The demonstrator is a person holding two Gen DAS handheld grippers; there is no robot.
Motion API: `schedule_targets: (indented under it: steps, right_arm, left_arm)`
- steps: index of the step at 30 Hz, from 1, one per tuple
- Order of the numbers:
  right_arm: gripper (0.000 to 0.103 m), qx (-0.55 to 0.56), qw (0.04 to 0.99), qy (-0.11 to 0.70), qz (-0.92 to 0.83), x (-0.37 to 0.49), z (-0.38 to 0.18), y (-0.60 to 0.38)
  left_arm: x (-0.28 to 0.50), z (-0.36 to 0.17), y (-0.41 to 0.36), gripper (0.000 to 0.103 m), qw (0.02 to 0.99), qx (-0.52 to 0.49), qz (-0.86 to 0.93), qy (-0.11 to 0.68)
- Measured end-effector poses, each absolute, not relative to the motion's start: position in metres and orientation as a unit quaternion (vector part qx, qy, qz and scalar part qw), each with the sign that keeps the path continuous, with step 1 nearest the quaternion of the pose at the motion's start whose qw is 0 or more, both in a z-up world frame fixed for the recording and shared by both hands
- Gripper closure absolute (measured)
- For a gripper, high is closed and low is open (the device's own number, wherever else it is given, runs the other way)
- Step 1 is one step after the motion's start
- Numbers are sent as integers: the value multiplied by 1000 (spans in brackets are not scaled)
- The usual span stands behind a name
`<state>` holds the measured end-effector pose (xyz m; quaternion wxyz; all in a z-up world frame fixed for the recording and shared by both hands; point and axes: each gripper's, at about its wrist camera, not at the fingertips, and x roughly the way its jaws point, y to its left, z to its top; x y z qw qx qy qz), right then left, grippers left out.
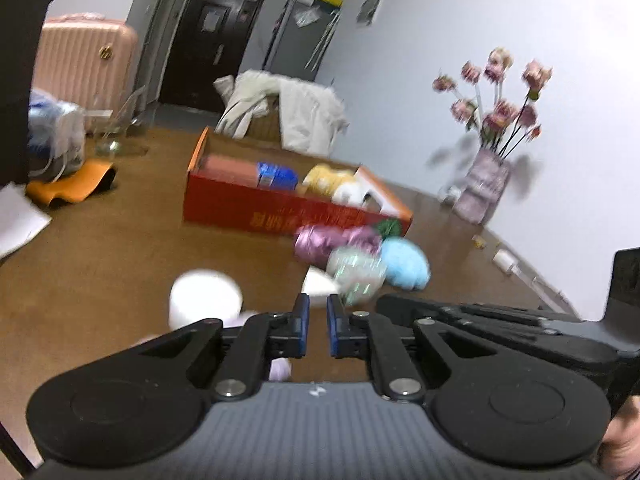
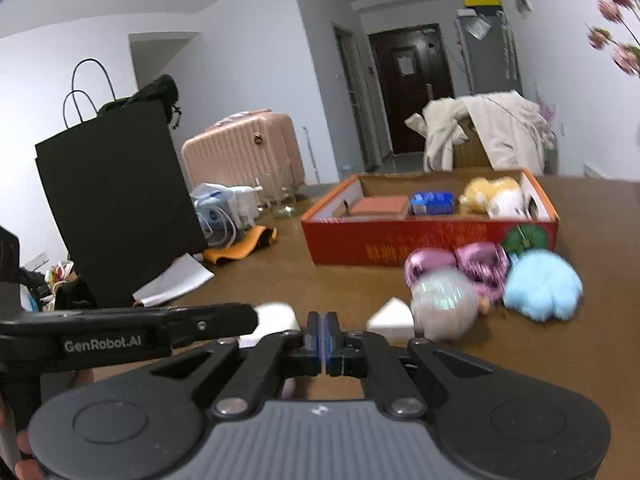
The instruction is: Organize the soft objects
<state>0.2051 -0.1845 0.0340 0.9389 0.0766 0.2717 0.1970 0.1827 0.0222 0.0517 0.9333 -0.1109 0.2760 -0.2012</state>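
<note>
A red cardboard box (image 1: 256, 206) (image 2: 384, 246) on the brown table holds a pink block, a blue packet and a yellow plush toy (image 2: 490, 194). In front of it lie soft toys: a light blue fluffy one (image 2: 542, 284) (image 1: 404, 262), two shiny pink ones (image 2: 480, 264) (image 1: 332, 240), an iridescent ball (image 2: 444, 304) (image 1: 356, 270), a green one (image 2: 524, 238) and a white wedge (image 2: 390, 320). A white round object (image 1: 204, 298) lies near my left gripper (image 1: 318, 330), which is slightly open and empty. My right gripper (image 2: 323, 342) is shut and empty.
A black paper bag (image 2: 116, 200), white papers (image 2: 176, 282) and an orange cloth (image 2: 240, 246) sit at the table's left. A pink suitcase (image 2: 244, 152) stands behind. A flower vase (image 1: 482, 186) stands at the right by the wall. A chair with a beige coat (image 2: 492, 136) is behind the box.
</note>
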Motion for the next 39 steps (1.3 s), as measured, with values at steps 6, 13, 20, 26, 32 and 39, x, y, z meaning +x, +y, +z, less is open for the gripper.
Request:
schedule_targets:
  steps: [6, 13, 20, 26, 32, 39]
  right_arm:
    - [75, 115, 924, 302, 206, 211, 3, -187]
    - [70, 109, 909, 319, 243, 244, -6, -149]
    - [61, 152, 893, 340, 254, 263, -21, -138]
    - [84, 174, 878, 353, 274, 260, -16, -143]
    - [84, 142, 915, 288, 245, 258, 34, -160]
    - [84, 131, 937, 241, 215, 341, 80, -184]
  left_arm:
    - [159, 31, 44, 89, 941, -115, -153, 278]
    - [163, 17, 79, 63, 942, -143, -98, 288]
    - [177, 0, 98, 63, 926, -179, -115, 312]
    - [182, 9, 97, 88, 924, -172, -137, 314]
    - [210, 45, 81, 88, 928, -163, -196, 271]
    - [316, 84, 50, 89, 927, -148, -223, 261]
